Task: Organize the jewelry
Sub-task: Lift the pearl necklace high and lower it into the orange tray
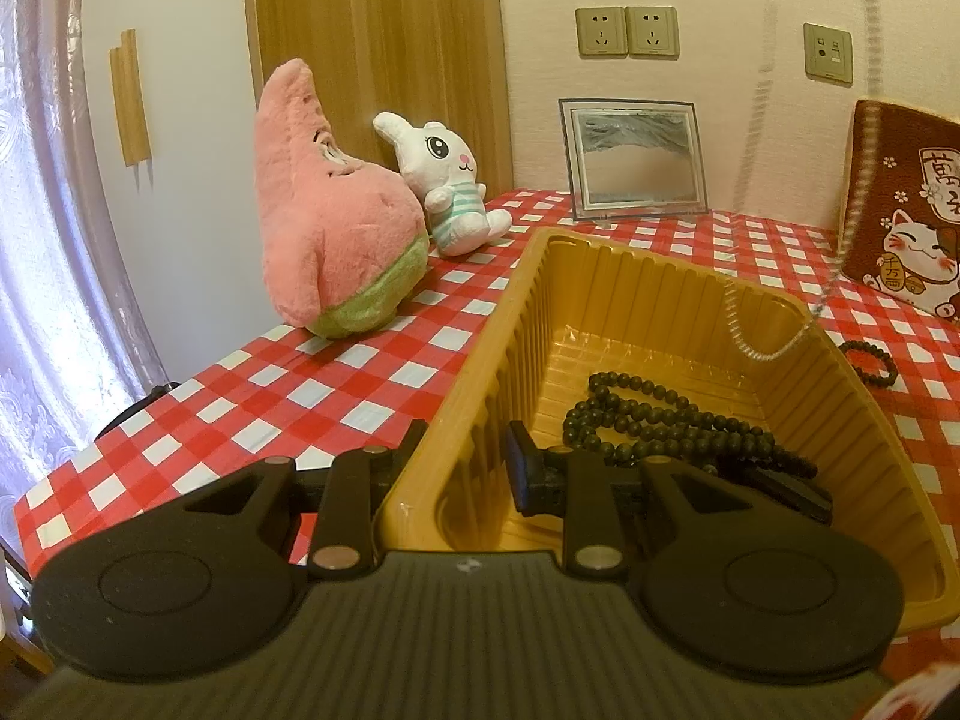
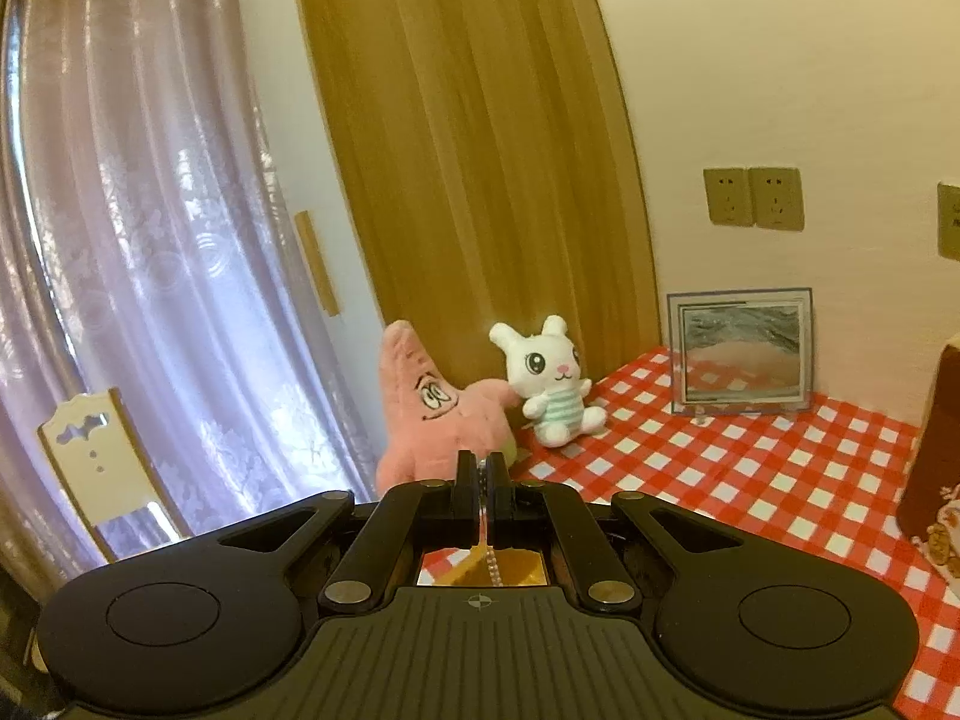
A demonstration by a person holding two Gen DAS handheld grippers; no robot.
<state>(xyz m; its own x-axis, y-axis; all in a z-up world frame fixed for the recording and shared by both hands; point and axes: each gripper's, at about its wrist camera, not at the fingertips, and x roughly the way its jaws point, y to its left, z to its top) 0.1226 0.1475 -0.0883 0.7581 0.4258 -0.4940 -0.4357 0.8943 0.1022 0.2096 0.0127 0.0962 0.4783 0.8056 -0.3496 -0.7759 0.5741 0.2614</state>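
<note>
Item: gold plastic tray [image 1: 630, 276], set on a red-checked tablecloth [image 1: 336, 378]. Its near left wall is straddled by the left gripper [image 1: 465, 450], one finger outside and one inside; firm pad contact cannot be confirmed.

Contents: dark bead necklace [image 1: 660, 426], coiled on the tray floor.

In transit: pearl chain [image 1: 756, 192], pinched between the closed fingers of the right gripper [image 2: 483, 474] and hung in a long loop, its lowest bend [image 1: 762, 354] just above the tray's far right corner.

Outstanding: dark bead bracelet [image 1: 870, 363], lying on the cloth just beside the tray.

Step judged in hand: the chain is being delivered. Next required: lowering over the tray and release, so that no strand trails over the rim.
</note>
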